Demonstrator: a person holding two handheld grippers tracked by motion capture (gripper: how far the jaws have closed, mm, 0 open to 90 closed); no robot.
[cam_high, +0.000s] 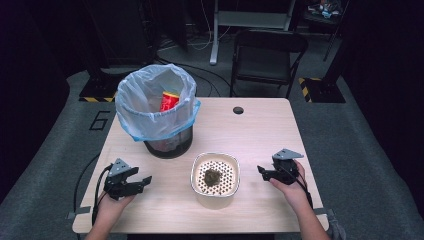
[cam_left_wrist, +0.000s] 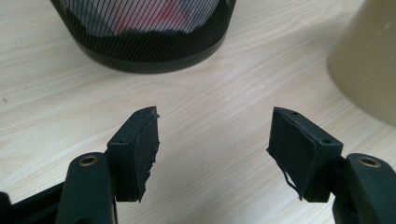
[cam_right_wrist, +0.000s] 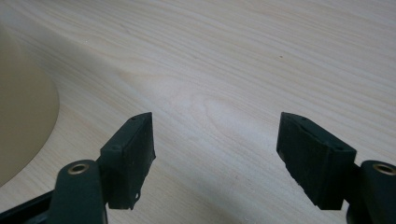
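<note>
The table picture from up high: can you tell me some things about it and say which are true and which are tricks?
1. A red can sits inside the bin. True.
2. The left gripper holds the can. False: its jaws are open and empty, above the table.
3. The cream strainer bowl has a dark clump in it. True.
4. The right gripper grips the bowl. False: it is open, beside the bowl.
</note>
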